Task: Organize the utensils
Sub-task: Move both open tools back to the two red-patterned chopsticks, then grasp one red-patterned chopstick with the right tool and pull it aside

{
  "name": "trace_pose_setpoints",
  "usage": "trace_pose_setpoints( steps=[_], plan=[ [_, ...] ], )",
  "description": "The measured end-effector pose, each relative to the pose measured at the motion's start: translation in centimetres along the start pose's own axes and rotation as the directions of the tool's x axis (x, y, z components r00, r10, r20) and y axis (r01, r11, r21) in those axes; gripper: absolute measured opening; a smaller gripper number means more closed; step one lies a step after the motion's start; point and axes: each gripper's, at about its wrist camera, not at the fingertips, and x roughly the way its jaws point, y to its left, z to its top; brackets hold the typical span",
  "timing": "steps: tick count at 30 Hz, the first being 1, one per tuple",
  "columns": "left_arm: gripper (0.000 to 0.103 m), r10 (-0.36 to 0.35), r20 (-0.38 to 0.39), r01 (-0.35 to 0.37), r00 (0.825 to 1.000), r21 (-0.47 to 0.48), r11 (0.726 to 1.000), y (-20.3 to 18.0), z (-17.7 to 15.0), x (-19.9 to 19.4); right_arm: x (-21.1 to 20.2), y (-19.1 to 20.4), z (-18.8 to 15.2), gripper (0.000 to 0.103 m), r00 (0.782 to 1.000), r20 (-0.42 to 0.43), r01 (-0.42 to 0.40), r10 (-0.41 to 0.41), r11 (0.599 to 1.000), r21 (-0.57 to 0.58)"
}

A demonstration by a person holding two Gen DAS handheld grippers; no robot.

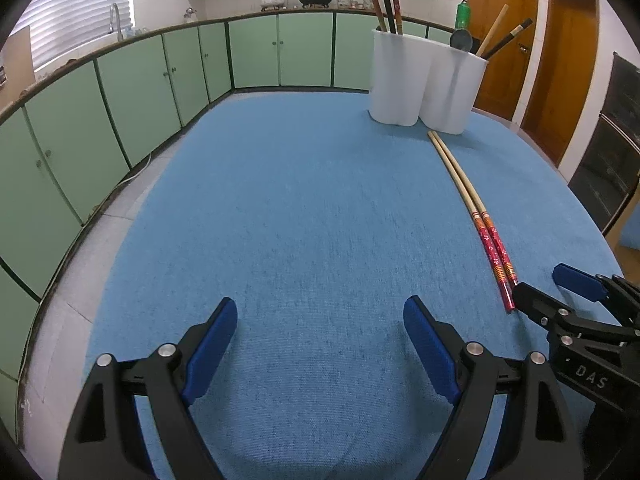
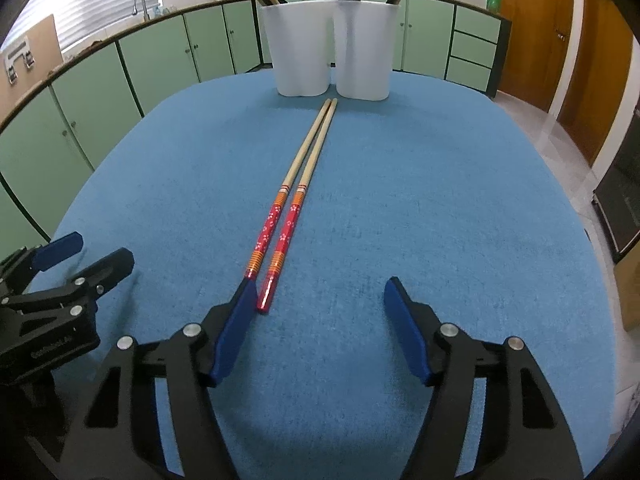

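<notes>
A pair of wooden chopsticks with red flowered handles (image 2: 294, 200) lies side by side on the blue table cloth (image 2: 440, 200), tips toward a white two-part utensil holder (image 2: 332, 52). The holder has several chopsticks and a dark spoon in it. My right gripper (image 2: 320, 292) is open and empty, its left finger beside the handle ends. My left gripper (image 1: 320, 312) is open and empty over bare cloth, left of the chopsticks (image 1: 472, 208). The holder (image 1: 424, 80) stands at the far right in the left wrist view. The right gripper (image 1: 548, 280) shows at the lower right there; the left gripper (image 2: 92, 252) shows at the lower left in the right wrist view.
Green kitchen cabinets (image 1: 160, 80) curve around the far and left sides. Wooden doors (image 1: 560, 60) and a dark oven (image 1: 616, 140) are on the right. A green bottle (image 1: 463, 14) stands on the counter behind the holder.
</notes>
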Motion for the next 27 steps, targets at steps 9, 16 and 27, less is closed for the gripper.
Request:
trace_pose_setpoints(
  steps=[9,16,27],
  plan=[
    [0.084,-0.002,-0.009,0.002,1.000,-0.016,1.000,0.2,-0.1,0.1,-0.9,-2.1,-0.6,0.060,0.999,0.015,-0.036,0.036,0.999,0.020],
    [0.084,0.003,-0.011,-0.003,1.000,-0.008,1.000,-0.1,0.1,0.3,-1.3,-1.4,-1.1,0.045,0.996,0.019,-0.091,0.091,0.996,0.008],
    [0.084,0.003,-0.020,-0.003,1.000,0.001,1.000,-0.7,0.1,0.5,-0.4,-1.0,-0.5,0.006,0.997,0.009,-0.082,0.082,0.997,0.005]
  ],
)
